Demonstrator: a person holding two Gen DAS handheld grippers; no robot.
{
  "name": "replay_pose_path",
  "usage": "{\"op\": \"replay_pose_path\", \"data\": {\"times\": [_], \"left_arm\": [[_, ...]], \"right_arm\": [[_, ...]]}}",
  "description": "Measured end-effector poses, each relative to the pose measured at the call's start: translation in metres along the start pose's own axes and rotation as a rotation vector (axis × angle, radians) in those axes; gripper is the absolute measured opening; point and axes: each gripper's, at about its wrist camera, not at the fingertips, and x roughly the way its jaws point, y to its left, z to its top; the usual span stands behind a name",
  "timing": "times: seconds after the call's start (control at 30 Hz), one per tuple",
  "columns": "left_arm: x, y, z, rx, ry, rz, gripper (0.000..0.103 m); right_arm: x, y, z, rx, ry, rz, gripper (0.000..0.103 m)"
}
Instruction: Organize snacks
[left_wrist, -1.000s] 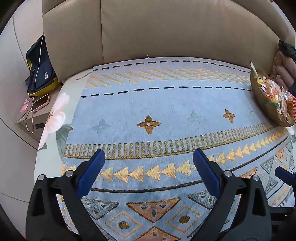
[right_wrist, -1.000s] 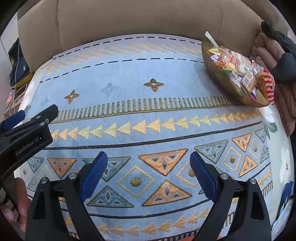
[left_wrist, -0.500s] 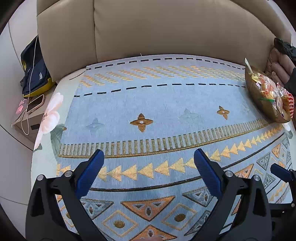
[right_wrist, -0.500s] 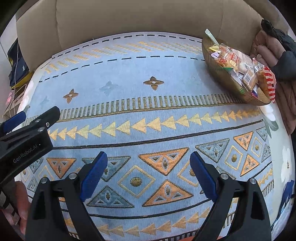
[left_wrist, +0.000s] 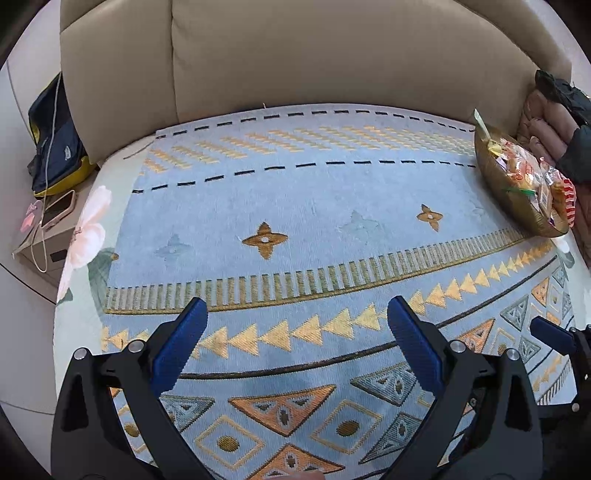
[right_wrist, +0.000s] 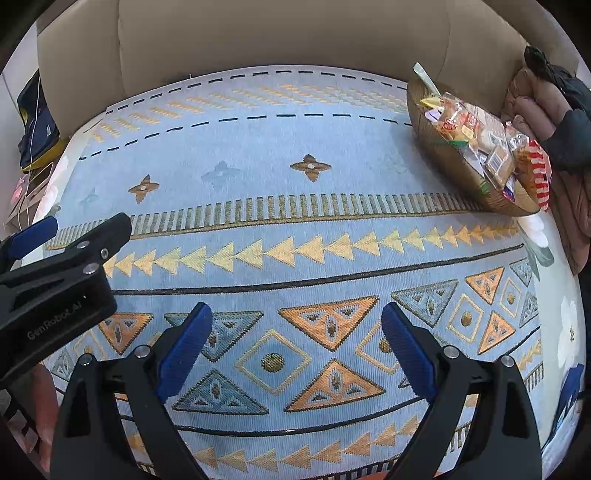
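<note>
A brown woven basket (right_wrist: 436, 155) full of wrapped snacks (right_wrist: 476, 136) sits at the far right of a blue patterned cloth (right_wrist: 295, 206); it also shows in the left wrist view (left_wrist: 495, 184). My left gripper (left_wrist: 295, 332) is open and empty over the cloth's near part, far from the basket. My right gripper (right_wrist: 295, 332) is open and empty, low over the triangle pattern. The left gripper's body shows at the left of the right wrist view (right_wrist: 62, 273).
A beige sofa back (left_wrist: 295, 55) rises behind the cloth. A pink jacket with a black garment (right_wrist: 554, 122) lies right of the basket. A dark bag (left_wrist: 51, 136) and a phone with a cable (left_wrist: 55, 214) sit at the far left.
Both grippers have drawn back slightly, so the cloth and basket sit a little farther off. Both stay open and empty.
</note>
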Motion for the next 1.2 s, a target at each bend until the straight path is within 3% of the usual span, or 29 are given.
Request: {"op": "replay_pose_path", "data": {"times": [0.63,1.2], "left_arm": [[-0.0031,0.0025,0.0014,-0.011,-0.001,-0.006,0.097],[-0.0027,0.0022,0.0019,0.003,-0.012,0.044,0.1]], "right_arm": [[0.0034,0.0022,-0.0006,-0.008,0.009,-0.001,0.095],[0.0062,0.002,0.0009,-0.002,0.015,0.013,0.095]]}}
